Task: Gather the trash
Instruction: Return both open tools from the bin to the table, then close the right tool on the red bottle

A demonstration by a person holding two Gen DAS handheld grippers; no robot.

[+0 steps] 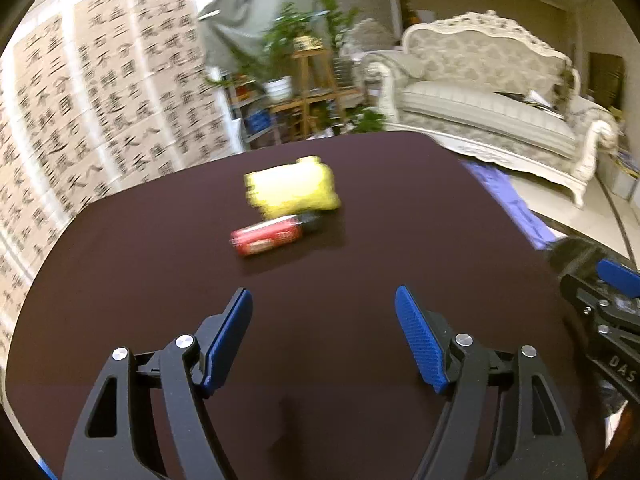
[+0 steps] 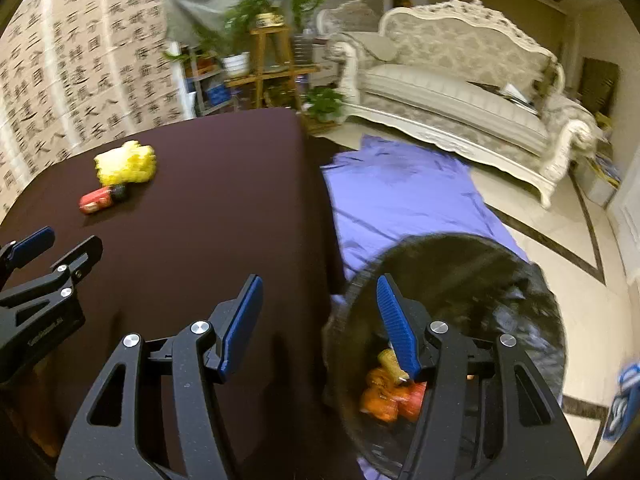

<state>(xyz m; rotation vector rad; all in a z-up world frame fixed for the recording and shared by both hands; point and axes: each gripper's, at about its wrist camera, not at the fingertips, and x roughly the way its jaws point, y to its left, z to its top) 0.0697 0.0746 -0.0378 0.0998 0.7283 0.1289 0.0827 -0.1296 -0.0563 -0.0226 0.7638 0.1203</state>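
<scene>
A crumpled yellow wrapper [image 1: 294, 186] and a red can [image 1: 272, 236] lying on its side sit together on the dark table [image 1: 160, 264]; both show in the right wrist view, wrapper [image 2: 126, 164] and can [image 2: 96, 200]. My left gripper [image 1: 324, 330] is open and empty, above the table short of the can. My right gripper [image 2: 320, 320] is open and empty over the table's right edge, above a black bin [image 2: 500, 280] that holds orange and yellow trash [image 2: 384, 396].
A purple cloth [image 2: 400, 192] lies on the floor beside the table. A cream sofa [image 2: 460, 80], a wooden plant stand [image 2: 272, 68] and a calligraphy screen [image 2: 60, 60] stand beyond. The table [image 2: 200, 200] drops off at its right edge.
</scene>
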